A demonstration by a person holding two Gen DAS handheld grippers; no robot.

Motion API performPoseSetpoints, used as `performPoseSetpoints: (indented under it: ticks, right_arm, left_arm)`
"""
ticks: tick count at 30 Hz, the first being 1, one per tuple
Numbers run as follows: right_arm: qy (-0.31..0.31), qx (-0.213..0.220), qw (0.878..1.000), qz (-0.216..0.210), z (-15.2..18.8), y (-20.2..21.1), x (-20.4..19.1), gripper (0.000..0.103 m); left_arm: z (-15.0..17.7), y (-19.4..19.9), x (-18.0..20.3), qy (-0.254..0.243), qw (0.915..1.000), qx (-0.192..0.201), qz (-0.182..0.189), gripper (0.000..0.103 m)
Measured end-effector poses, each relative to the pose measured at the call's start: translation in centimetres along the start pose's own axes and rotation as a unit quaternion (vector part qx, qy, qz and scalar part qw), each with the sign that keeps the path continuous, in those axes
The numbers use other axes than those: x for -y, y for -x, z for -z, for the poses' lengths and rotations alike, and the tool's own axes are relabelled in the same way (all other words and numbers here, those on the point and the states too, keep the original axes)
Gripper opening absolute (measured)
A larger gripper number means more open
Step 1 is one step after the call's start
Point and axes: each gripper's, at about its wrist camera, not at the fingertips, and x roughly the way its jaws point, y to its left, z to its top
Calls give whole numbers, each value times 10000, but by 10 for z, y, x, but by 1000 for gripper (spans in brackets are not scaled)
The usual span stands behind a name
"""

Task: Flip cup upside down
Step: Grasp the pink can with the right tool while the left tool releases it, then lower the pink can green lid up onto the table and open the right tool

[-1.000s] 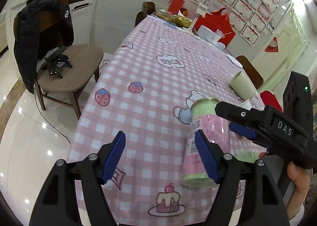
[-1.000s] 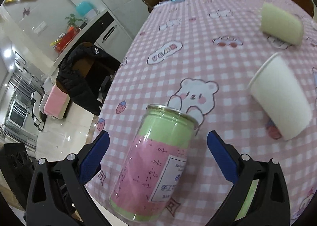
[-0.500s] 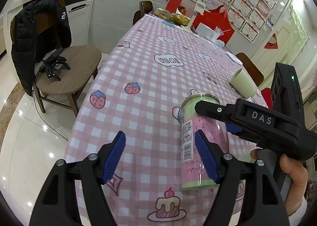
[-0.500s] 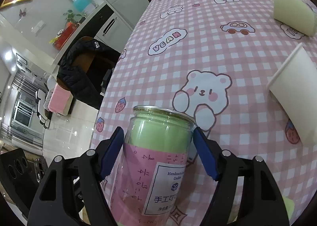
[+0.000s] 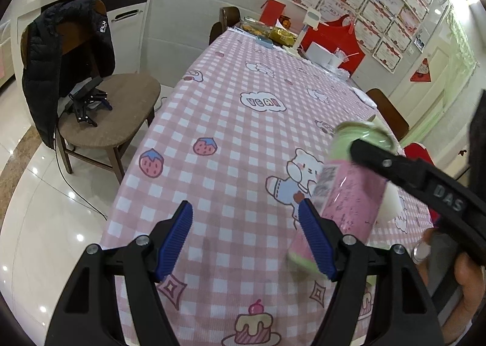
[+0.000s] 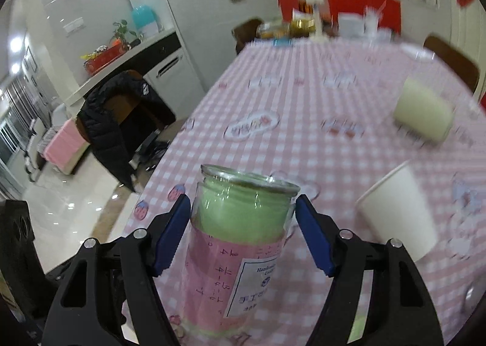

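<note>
1. Pink-and-green, the clear cup [image 6: 240, 242] sits clamped between the blue pads [image 6: 170, 236] of the right gripper [image 6: 243, 233], its open rim uppermost and its printed label facing the right wrist camera.

2. Seen from the left wrist camera, the same cup [image 5: 346, 194] tilts with its top leaning away to the right, its green base off the pink checked tablecloth [image 5: 237, 133]; motion blur softens its outline.

3. One black finger of the right gripper [image 5: 404, 173], marked "DAS", crosses the cup near its upper band, and the person's right hand [image 5: 467, 279] grips the handle at the frame's lower right.

4. The left gripper [image 5: 246, 239] hangs over the near edge of the table with its jaws spread wide and nothing between them; the cup is just beside its right-hand pad [image 5: 316, 242].

5. A white paper cup [image 6: 401, 212] lies on its side on the cloth to the right of the held cup, and a pale yellow cup [image 6: 422, 112] lies farther back.

6. A dark jacket [image 5: 60, 66] drapes over a wooden chair [image 5: 118, 103] beside the table.
</note>
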Motion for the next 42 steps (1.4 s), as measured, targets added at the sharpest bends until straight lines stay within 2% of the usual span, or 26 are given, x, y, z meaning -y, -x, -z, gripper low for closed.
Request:
performPoseSetpoints:
  ticks: [5, 15, 22, 33, 35, 40, 42]
  right_arm:
    - [444, 444, 9971, 439, 1, 8, -4, 67]
    - [940, 717, 9909, 638, 16, 10, -14, 67]
    - [848, 704, 9934, 331, 23, 19, -13, 68]
    - [693, 698, 9951, -37, 37, 38, -12, 76]
    - [662, 737, 9951, -70, 39, 46, -10, 76]
    - [566, 962, 9937, -66, 46, 74, 0, 77]
    - [536, 1072, 9928, -50, 49, 86, 6, 80]
  left_arm:
    - [-1, 1, 5, -66, 10000, 36, -62, 71]
    - [3, 2, 10, -140, 9998, 15, -159, 71]
    - [7, 16, 16, -221, 9995, 135, -177, 71]
    - [21, 41, 32, -403, 9979, 332, -374, 71]
    - [24, 48, 39, -508, 9963, 440, -538, 71]
    - [31, 66, 56, -667, 9939, 622, -616, 71]
    - [35, 74, 62, -731, 9925, 727, -651, 71]
